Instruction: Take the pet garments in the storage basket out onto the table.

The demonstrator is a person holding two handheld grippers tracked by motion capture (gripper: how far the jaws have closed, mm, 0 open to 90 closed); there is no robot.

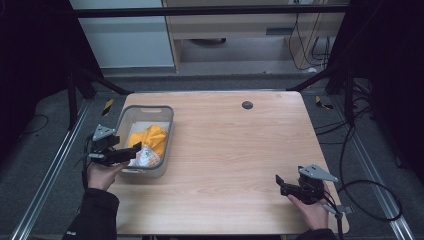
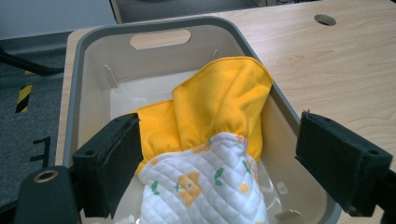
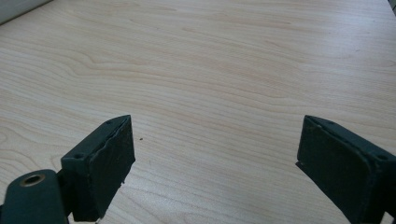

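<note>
Cloth [image 2: 219,102] of bright yellow is lying crumpled in the grey bin [image 2: 74,93], straight ahead of my left gripper [image 2: 215,163], with a white quilted piece [image 2: 205,186] printed in orange and green lapping over its near end, right between my jaws. I am holding that gripper wide open above the near rim, touching neither piece, so I am judging that the grasp is not yet made and the whole lift out of the bin is left to do. The yellow fabric is looking soft and folded on itself, one fold leaning against the bin's wall on my right. My right gripper [image 3: 215,163] is hanging open too, well apart from the bin, over bare wooden bench [image 3: 210,70] with nothing between its jaws.
</note>
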